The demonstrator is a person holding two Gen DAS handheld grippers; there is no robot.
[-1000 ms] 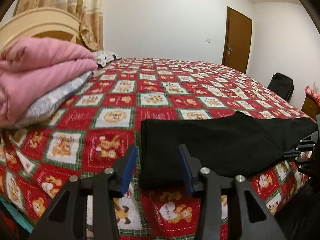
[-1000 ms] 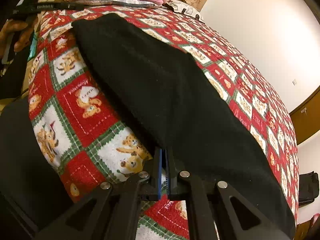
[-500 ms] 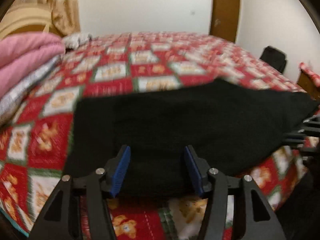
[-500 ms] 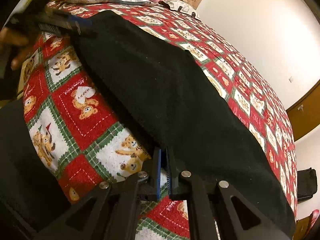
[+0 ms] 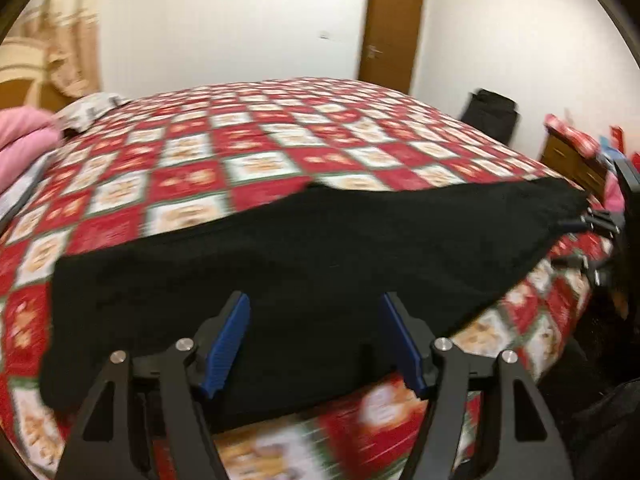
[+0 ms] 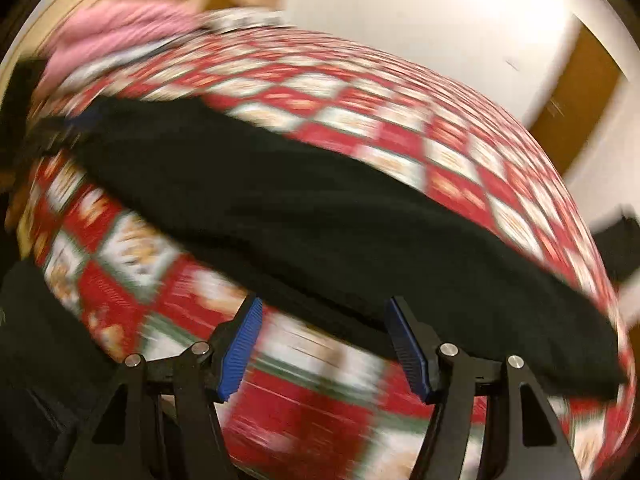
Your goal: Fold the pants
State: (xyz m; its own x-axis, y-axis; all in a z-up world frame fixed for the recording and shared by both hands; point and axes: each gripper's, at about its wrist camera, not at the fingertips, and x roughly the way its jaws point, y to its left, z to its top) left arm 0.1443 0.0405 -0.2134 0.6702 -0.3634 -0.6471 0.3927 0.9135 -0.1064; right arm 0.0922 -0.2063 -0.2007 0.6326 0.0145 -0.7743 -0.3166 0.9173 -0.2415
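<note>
From the left wrist view, the picture is soft with motion blur, worst along the bottom edge where the quilt's pattern smears. The left gripper [image 5: 320, 340] sits at the bottom centre, its two blue-padded fingers [image 5: 226, 346] spread wide apart with nothing between them — released. The black pants [image 5: 300, 248] lie across the middle of the frame on the red checked quilt [image 5: 240, 148], a long dark band running from lower left to middle right; their near edge passes just behind the fingertips, though whether the pads touch the cloth cannot be told. At the far right edge a dark piece of the other gripper [image 5: 596, 220] sits against the end of the pants, mostly cut off. A pink blanket [image 5: 20, 140] is clipped at the left edge, and a brown door [image 5: 390, 28] stands at the upper centre.

From the right wrist view, blur is heavy everywhere. The right gripper [image 6: 322, 344] points up from the bottom centre, blue fingers [image 6: 240, 348] wide apart and holding nothing. The pants [image 6: 300, 216] stretch diagonally from the upper left to the lower right, their lower edge just above the fingertips — contact is unclear. The quilt [image 6: 360, 92] fills the rest; a pink smear of blanket [image 6: 112, 36] sits in the upper left.
</note>
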